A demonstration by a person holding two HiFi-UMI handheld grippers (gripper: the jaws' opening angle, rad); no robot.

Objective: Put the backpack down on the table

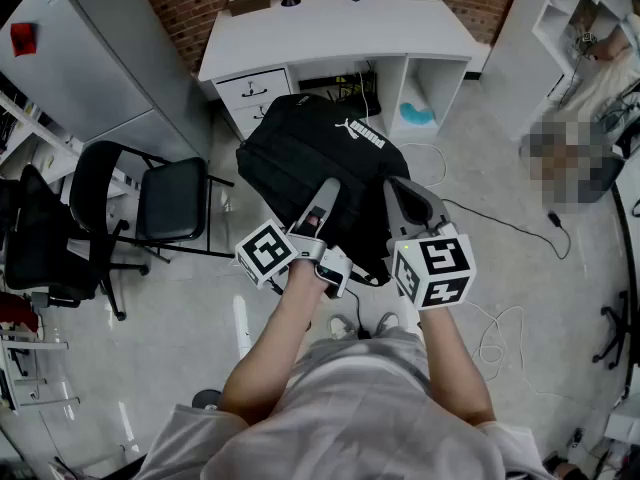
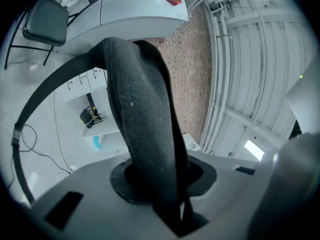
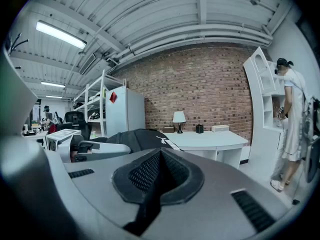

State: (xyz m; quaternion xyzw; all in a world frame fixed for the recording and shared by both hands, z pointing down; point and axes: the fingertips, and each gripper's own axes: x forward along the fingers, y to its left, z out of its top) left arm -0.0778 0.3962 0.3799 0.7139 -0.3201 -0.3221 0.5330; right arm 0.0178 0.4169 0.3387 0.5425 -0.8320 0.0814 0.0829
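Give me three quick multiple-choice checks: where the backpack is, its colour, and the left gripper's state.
1. Where is the backpack?
A) held up over the floor, short of the white desk
B) lying on that desk
C) on the black chair

2. What colour is the backpack?
A) red
B) grey
C) black

3. The left gripper is:
A) wide open and empty
B) shut on the backpack's padded shoulder strap
C) shut on a cable

Answers:
1 A: the head view shows it in the air, with the desk top beyond it.
2 C: it is black fabric with a white logo.
3 B: the left gripper view shows the strap pinched between the jaws.
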